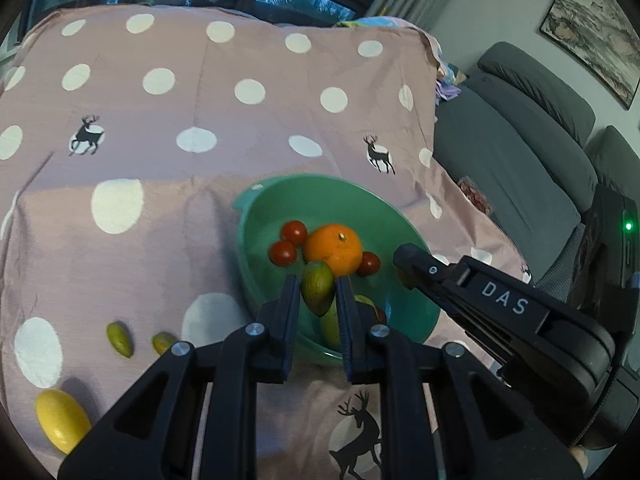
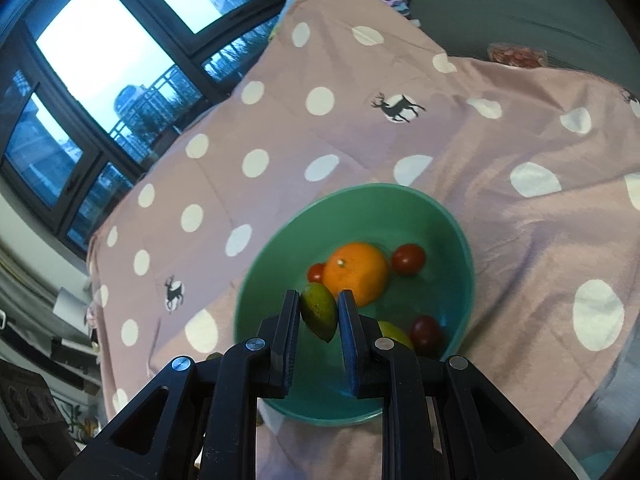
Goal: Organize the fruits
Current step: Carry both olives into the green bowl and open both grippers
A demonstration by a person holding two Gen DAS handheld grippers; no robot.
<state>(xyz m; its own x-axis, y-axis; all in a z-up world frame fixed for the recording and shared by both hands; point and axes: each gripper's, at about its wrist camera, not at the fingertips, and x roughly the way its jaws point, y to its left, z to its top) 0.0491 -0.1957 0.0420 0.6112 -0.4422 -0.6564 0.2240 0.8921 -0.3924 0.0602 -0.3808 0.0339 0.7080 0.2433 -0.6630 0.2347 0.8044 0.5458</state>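
Two small green fruits ride in toward a green bowl (image 1: 404, 220) at once: the left gripper (image 1: 318, 286) is clenched on a small green fruit (image 1: 317, 286) over the bowl's near half, and the right gripper (image 2: 319, 304), seen from its own camera, pinches a second green fruit (image 2: 319, 316) above the same bowl. Inside lie an orange (image 1: 335, 248), several cherry tomatoes (image 1: 294, 232) and a pale green fruit partly hidden behind the fingers. The drop looks best made low over a bare patch of the bowl floor, one hand at a time, so the fruit does not bounce off the orange or the two tools collide. Two more green fruits (image 1: 119, 339) and a lemon (image 1: 62, 420) wait on the pink polka-dot cloth (image 1: 160, 220) with its deer prints, which is wrinkled and may let fruit roll. Beyond are a grey sofa (image 1: 520, 152), dark-framed windows (image 2: 100, 60) and a framed painting (image 1: 596, 28).
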